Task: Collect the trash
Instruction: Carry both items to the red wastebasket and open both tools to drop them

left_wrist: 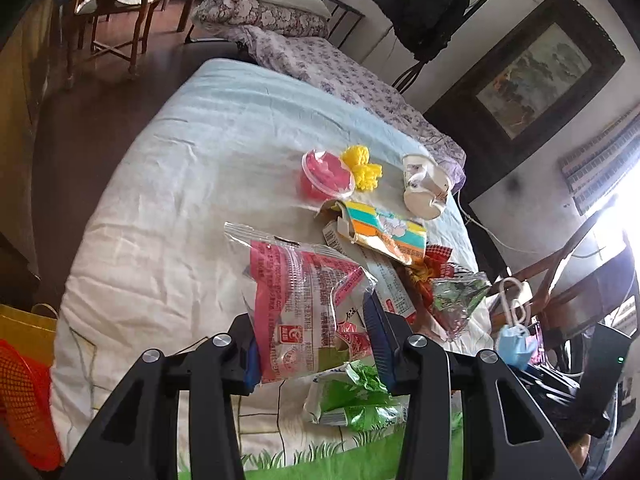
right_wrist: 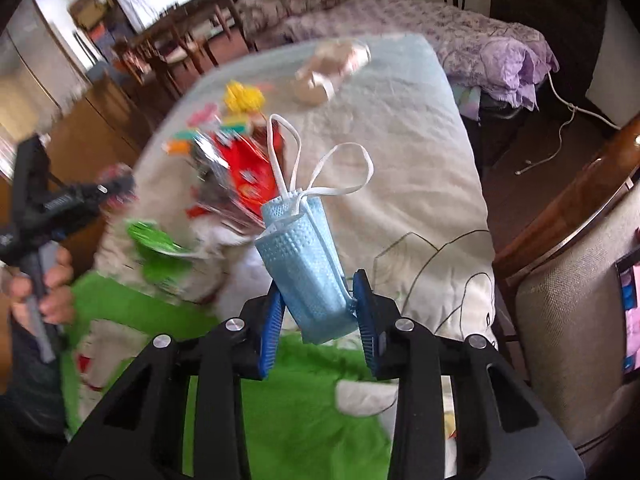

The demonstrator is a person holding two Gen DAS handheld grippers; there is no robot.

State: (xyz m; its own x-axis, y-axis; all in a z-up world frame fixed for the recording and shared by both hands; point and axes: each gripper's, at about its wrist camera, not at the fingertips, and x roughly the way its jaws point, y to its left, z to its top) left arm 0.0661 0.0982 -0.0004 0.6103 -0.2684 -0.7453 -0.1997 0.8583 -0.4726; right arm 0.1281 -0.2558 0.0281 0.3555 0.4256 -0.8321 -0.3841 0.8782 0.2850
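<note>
Nearest, right gripper [right_wrist: 318,316] clamped on a folded blue face mask [right_wrist: 304,264], ear loops up toward 12 o'clock, lifted clear of the bed cover [right_wrist: 420,184]; left gripper [left_wrist: 310,344] pinching a clear pink-printed snack wrapper [left_wrist: 304,296], green wrappers [left_wrist: 352,400] below at 6 o'clock. Pick-up step looks done for both, so next probably calls for carrying each load to a bin, maybe the orange mesh basket [left_wrist: 24,396] at 8 o'clock, unconfirmed. Farther out, more wrappers [left_wrist: 384,236], pink cup [left_wrist: 326,176] and yellow toy [left_wrist: 362,166] around 1 o'clock; open cover at 10 o'clock, bed edge and wooden chair [right_wrist: 568,184] crowding 3 o'clock.
</note>
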